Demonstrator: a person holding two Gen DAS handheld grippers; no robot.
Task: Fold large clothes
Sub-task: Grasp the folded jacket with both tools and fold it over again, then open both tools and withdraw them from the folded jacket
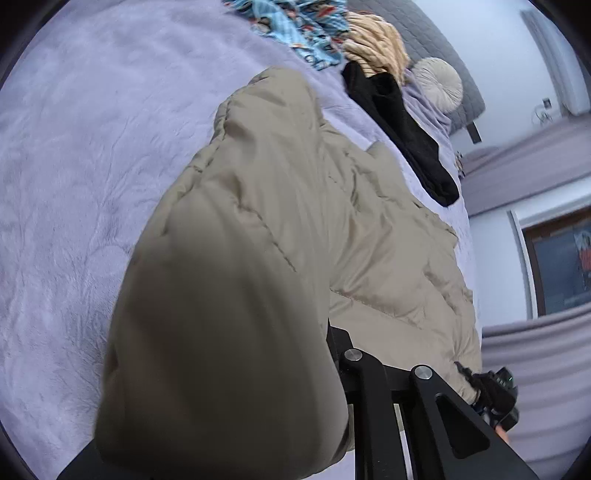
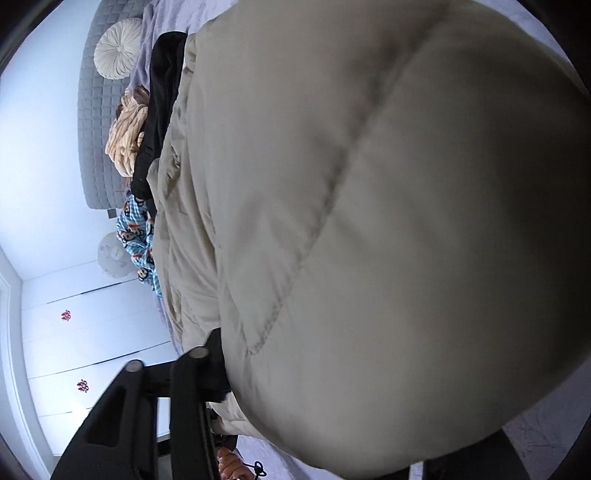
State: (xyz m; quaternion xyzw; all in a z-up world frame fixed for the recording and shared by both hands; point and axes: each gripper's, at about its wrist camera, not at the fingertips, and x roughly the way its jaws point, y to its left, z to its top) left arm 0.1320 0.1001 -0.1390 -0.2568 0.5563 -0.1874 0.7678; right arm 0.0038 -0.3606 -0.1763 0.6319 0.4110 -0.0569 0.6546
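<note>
A beige quilted puffer jacket [image 1: 277,221] lies across the lilac bed cover [image 1: 74,184]. One padded fold of it bulges up close to the lens in the left wrist view. My left gripper [image 1: 343,343] is shut on the jacket; the fabric hides its fingertips and only the black linkage shows. In the right wrist view the jacket [image 2: 388,221] fills most of the picture. It bunches over my right gripper [image 2: 218,354], which is shut on its edge with the fingertips covered. The right gripper's black body [image 1: 498,391] also shows at the jacket's hem in the left wrist view.
A black garment [image 1: 402,133], a blue patterned garment [image 1: 306,29] and a tan striped knit [image 1: 380,44] lie beyond the jacket. A round cushion [image 1: 439,81] leans on the grey quilted headboard [image 2: 96,110]. White wardrobe doors [image 2: 92,332] stand beside the bed. A hand [image 2: 229,461] shows below.
</note>
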